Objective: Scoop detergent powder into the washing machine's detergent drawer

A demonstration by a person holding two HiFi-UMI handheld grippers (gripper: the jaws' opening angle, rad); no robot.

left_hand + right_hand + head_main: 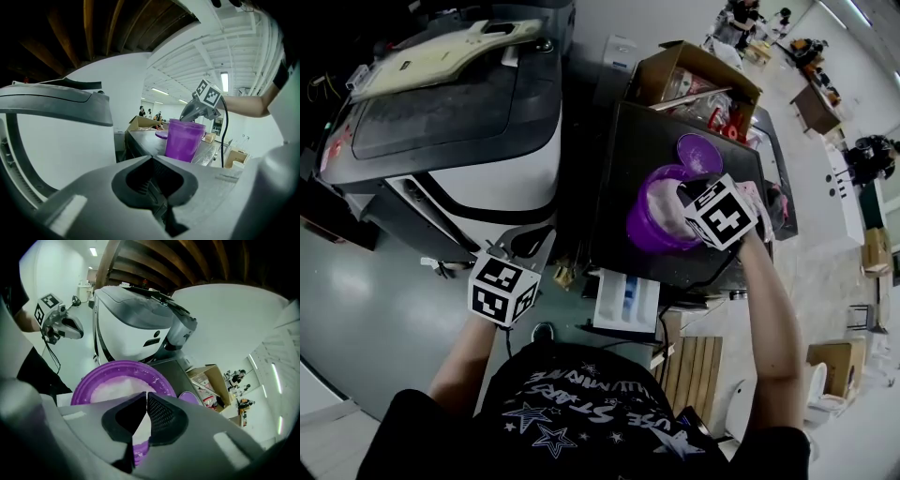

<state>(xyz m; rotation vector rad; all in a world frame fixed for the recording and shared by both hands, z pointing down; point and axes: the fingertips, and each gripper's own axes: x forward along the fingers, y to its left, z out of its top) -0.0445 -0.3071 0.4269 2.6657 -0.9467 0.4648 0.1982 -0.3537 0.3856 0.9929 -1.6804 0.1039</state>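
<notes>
**A:** Head view first: where's the detergent?

**B:** In the purple cup (pixel 649 230) on the dark bench (pixel 619 159), beside the washing machine (pixel 450 141). My right gripper (pixel 145 394) hangs over it, jaws closed, with nothing clearly pinched. My left gripper (pixel 152 158) is closed and empty too.

**A:** Handling?

**B:** The powder (pixel 115 390) looks loose and light, so I expect it spills if tipped. The cup seems stiff, thin plastic; I'd take it by the wall.

**A:** Labels?

**B:** None legible on the cup, only square markers on my grippers.

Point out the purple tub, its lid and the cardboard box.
Tub (pixel 639 228), head view, its near wall.
Lid (pixel 698 152), head view, its top face.
Box (pixel 649 80), head view, its left wall.
</notes>
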